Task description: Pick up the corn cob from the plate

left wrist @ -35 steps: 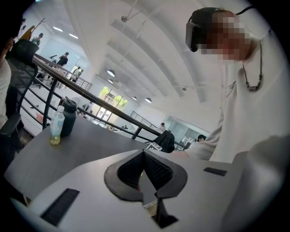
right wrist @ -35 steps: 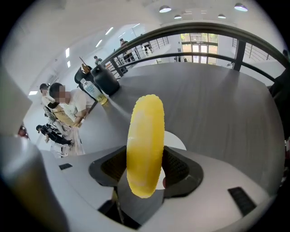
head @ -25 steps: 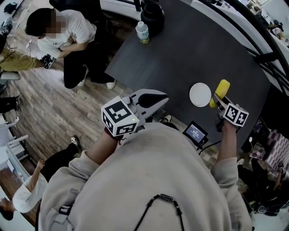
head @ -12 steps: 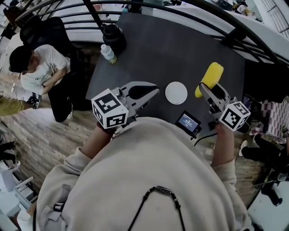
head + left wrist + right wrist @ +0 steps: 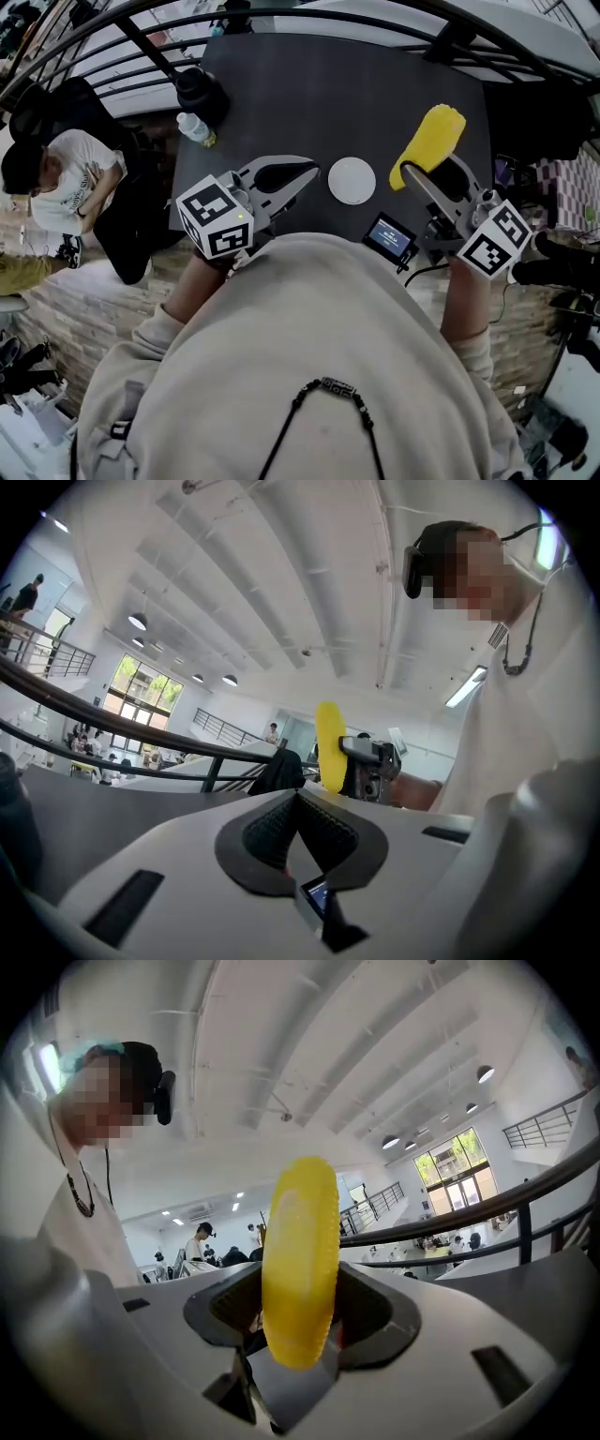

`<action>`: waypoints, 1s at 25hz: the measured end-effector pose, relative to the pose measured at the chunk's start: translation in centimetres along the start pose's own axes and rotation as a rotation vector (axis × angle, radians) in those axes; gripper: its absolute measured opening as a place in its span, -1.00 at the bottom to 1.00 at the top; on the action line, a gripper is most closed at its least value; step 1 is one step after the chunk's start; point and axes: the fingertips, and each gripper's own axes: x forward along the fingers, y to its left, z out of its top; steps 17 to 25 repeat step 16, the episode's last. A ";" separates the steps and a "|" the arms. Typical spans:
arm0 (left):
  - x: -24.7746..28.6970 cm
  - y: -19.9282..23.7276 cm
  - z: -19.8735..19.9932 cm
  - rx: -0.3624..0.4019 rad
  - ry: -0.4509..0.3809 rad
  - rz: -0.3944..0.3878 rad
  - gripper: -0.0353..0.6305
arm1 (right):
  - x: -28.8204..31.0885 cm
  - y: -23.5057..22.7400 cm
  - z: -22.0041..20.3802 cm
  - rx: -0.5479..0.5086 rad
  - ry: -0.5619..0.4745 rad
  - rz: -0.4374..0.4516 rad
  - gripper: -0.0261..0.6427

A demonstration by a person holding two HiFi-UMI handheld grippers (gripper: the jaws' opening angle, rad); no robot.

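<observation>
Dark desk (image 5: 337, 84) spreads below both tongs. Right tongs (image 5: 298, 1314) pinch the corn (image 5: 300, 1241) by its lower end, and it juts up, apart from the plate (image 5: 352, 180) and to its right. Left tongs (image 5: 298, 803) are pressed together, empty, just left of the plate. Farther off stands a bottle (image 5: 195, 128).

Yellow corn cob (image 5: 429, 142), white plate (image 5: 352, 180), dark grey table (image 5: 309, 84).
</observation>
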 end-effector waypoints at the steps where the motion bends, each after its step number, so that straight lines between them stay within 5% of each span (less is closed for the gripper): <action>1: 0.1 0.2 0.0 0.002 0.002 -0.005 -0.89 | -0.1 -0.1 0.0 -0.002 -0.001 -0.007 -0.18; 25: 0.0 1.4 0.6 0.020 -0.003 -0.032 -0.89 | 1.7 0.2 -0.1 -0.024 0.000 -0.030 -0.18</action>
